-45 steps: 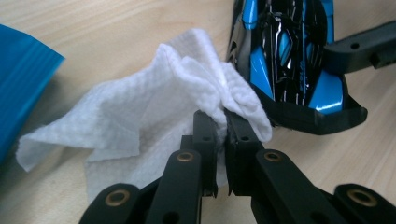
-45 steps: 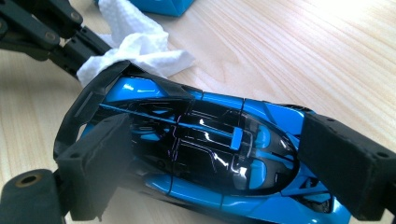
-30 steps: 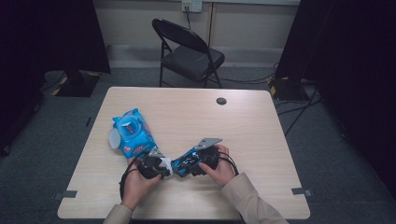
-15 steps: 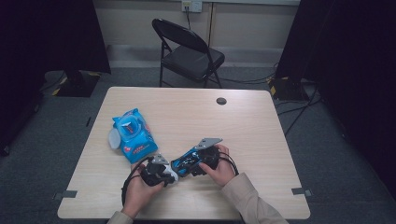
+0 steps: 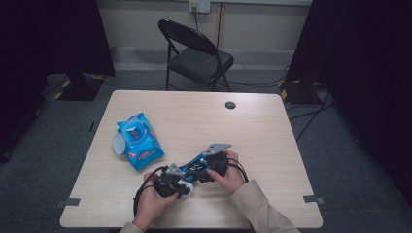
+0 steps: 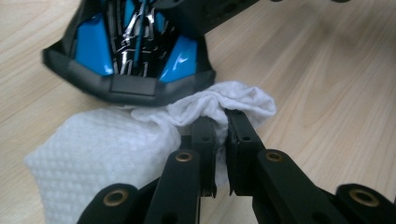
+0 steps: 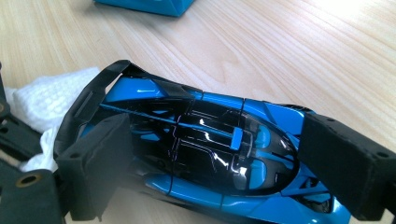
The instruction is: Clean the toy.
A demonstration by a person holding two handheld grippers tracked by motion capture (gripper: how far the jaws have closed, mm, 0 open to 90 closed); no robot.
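So this is the wipe-down step: the left gripper (image 6: 219, 135) has its jaws pinched tight on a bunched white wipe (image 6: 112, 149), pressed right up against the tail end of the blue toy car (image 7: 210, 158). The right gripper (image 7: 219, 163) has its jaws clamped across the car's body, one on each side, holding it just above the desk (image 5: 272, 141) near the front edge. The car's long axis runs diagonally, rear wing toward the left gripper, nose up-right. Next move, I reckon, needs a steady hold while the wipe drags along the bodywork. The blue wipes pack (image 5: 138, 141) sits off to the left.
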